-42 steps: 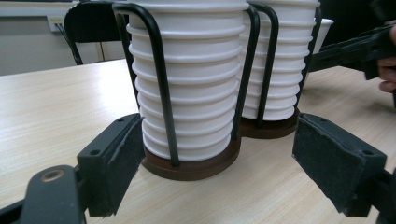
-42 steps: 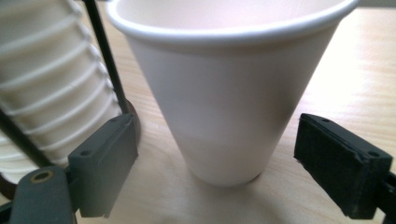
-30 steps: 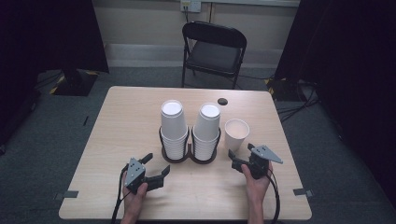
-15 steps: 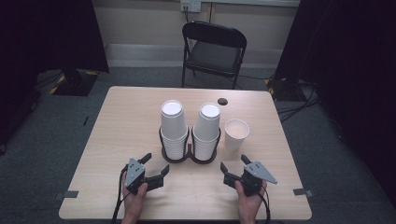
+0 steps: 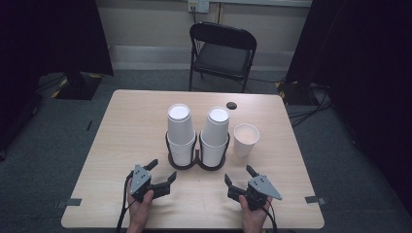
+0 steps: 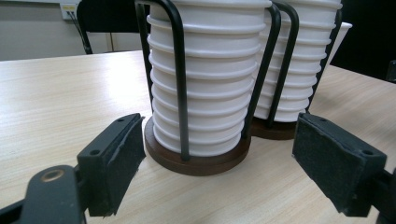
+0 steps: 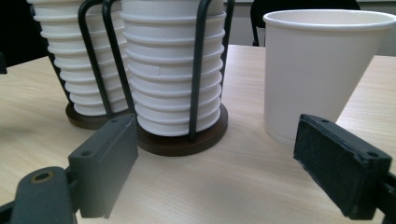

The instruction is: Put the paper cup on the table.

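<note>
If the wide-open right gripper (image 5: 241,178) swings carelessly toward one o'clock, it could topple the light, single white paper cup (image 5: 246,139).

The right gripper (image 5: 241,177) has moved back from the single cup (image 5: 246,139) toward the near edge of the table. One second ago its jaws were just beside that cup, near its lower wall. Now the cup stands well ahead of the fingers (image 7: 343,163), a little toward the right finger, and apart from them. The right hand (image 5: 254,215) also sits lower in the high view than before. The jaws are wide apart and hold nothing.
</note>
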`<state>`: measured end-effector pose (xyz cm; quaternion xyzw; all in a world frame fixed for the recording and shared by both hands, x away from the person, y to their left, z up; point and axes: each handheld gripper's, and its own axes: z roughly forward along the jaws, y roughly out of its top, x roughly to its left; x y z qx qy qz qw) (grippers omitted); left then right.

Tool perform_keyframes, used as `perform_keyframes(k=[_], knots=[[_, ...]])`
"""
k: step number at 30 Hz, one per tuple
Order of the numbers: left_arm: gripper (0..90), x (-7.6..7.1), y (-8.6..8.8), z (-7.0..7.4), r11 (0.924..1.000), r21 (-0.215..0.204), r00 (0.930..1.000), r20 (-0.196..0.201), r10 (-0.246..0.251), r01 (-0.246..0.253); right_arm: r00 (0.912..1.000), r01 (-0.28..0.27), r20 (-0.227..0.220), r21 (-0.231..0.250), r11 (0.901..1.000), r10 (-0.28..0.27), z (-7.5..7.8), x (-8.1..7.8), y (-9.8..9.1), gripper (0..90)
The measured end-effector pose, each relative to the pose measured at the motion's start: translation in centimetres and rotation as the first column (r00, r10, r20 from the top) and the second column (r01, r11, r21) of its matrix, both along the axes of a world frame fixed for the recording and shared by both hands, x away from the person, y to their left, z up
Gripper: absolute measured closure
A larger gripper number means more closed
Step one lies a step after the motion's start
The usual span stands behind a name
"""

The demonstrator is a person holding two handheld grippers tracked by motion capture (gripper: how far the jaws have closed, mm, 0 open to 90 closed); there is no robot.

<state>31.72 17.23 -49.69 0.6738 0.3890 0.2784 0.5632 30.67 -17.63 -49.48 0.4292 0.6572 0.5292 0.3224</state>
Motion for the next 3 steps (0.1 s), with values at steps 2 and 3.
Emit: perform_keyframes(k=[2, 3], knots=[[16.5, -0.01, -0.01, -0.01, 1.0000, -0.003, 1.0000, -0.001, 0.001, -0.001, 0.9999, 0.010, 0.002, -0.009, 0.9999, -0.010, 0.00, -0.04, 0.12, 13.0], [16.5, 0.00, 0.00, -0.01, 1.0000, -0.005, 1.0000, -0.002, -0.001, 0.001, 0.9998, 0.021, 0.001, -0.013, 0.9997, -0.021, 0.01, -0.06, 0.18, 12.9]])
